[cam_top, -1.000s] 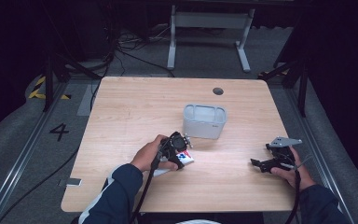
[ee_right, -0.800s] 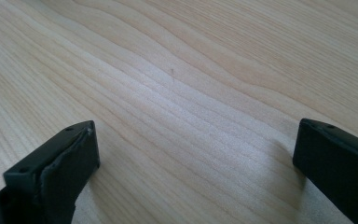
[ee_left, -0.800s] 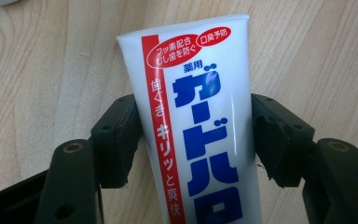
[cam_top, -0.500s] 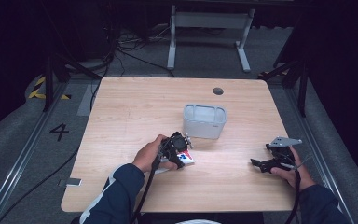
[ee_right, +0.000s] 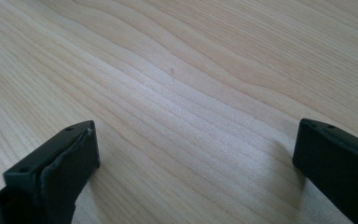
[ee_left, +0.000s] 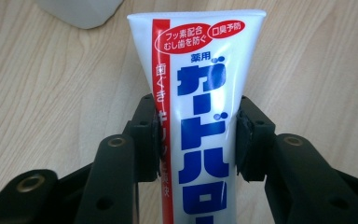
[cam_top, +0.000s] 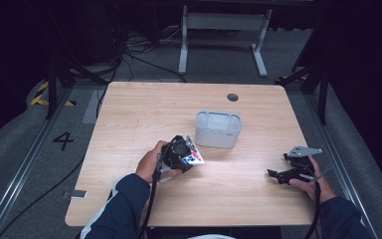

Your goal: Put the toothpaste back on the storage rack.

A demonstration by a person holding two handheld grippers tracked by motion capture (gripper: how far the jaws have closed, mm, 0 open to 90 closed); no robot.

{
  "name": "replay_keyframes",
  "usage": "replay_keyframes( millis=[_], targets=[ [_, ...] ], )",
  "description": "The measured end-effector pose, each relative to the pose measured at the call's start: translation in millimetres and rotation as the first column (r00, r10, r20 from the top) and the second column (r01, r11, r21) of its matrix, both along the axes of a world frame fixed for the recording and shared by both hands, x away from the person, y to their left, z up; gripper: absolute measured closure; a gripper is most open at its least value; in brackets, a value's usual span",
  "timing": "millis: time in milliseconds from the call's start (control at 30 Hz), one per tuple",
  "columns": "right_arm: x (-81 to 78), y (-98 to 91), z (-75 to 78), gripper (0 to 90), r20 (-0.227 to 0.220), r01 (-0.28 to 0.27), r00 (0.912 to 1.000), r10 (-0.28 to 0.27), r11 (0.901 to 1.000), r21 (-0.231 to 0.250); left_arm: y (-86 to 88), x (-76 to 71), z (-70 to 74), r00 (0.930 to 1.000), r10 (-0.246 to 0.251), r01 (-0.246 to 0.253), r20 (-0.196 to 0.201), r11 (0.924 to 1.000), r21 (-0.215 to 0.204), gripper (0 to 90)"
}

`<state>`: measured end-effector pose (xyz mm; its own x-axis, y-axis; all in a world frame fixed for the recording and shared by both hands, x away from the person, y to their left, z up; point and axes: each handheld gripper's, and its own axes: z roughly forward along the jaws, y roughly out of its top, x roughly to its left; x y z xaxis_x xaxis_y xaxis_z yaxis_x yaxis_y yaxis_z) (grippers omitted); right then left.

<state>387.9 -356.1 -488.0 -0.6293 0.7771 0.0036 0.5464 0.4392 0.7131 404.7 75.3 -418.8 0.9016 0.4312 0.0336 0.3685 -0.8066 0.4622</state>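
White toothpaste tube (ee_left: 200, 107), printed in blue and red, sits between the two black jaws of the left gripper (ee_left: 198, 135). The jaws have just been closing, and both pads now press against the tube's sides; the flat crimped end points away from the gripper. In the high view the left gripper (cam_top: 179, 154) and the tube (cam_top: 193, 158) are at the near-left middle of the wooden table (cam_top: 144, 109), just near and left of a grey plastic bin (cam_top: 218, 129), tube and bin apart. Whether the tube rests on the wood or is lifted clear cannot be told.

Right gripper (cam_top: 284, 174) lies in the person's right hand (cam_top: 308, 180) at the near right of the table, well apart from tube and bin. In its own view the right gripper (ee_right: 196, 158) has its jaws spread wide, with bare wood between them and nothing held.
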Motion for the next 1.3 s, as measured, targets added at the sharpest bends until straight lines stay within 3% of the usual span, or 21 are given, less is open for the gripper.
replay_keyframes(
  millis=[100,200,767,1167,1300],
  targets=[
    [0.0,0.0,0.0,0.5,0.0,0.0,1.0,0.0,1.0,0.0,13.3,-1.1,5.1,0.9998,0.021,-0.021,0.0,0.9979,-0.062,61.1],
    [0.0,0.0,0.0,0.5,0.0,0.0,1.0,0.0,1.0,0.0,19.8,-0.9,7.8,0.9992,0.037,-0.036,0.013,0.9948,-0.096,61.8],
    [0.0,0.0,0.0,0.5,0.0,0.0,1.0,0.0,1.0,0.001,27.8,-6.1,24.2,0.9972,0.03,-0.017,0.068,0.9838,-0.179,63.1],
    [0.0,0.0,0.0,0.5,0.0,-0.001,1.0,0.001,1.0,0.001,37.6,-14.1,44.1,0.9946,0.019,0.01,0.101,0.959,-0.283,63.3],
    [0.0,0.0,0.0,0.5,0.0,-0.001,1.0,0.001,1.0,0.001,36.0,-17.2,49.4,0.9926,0.008,0.027,0.121,0.9572,-0.288,63.2]
  ],
)
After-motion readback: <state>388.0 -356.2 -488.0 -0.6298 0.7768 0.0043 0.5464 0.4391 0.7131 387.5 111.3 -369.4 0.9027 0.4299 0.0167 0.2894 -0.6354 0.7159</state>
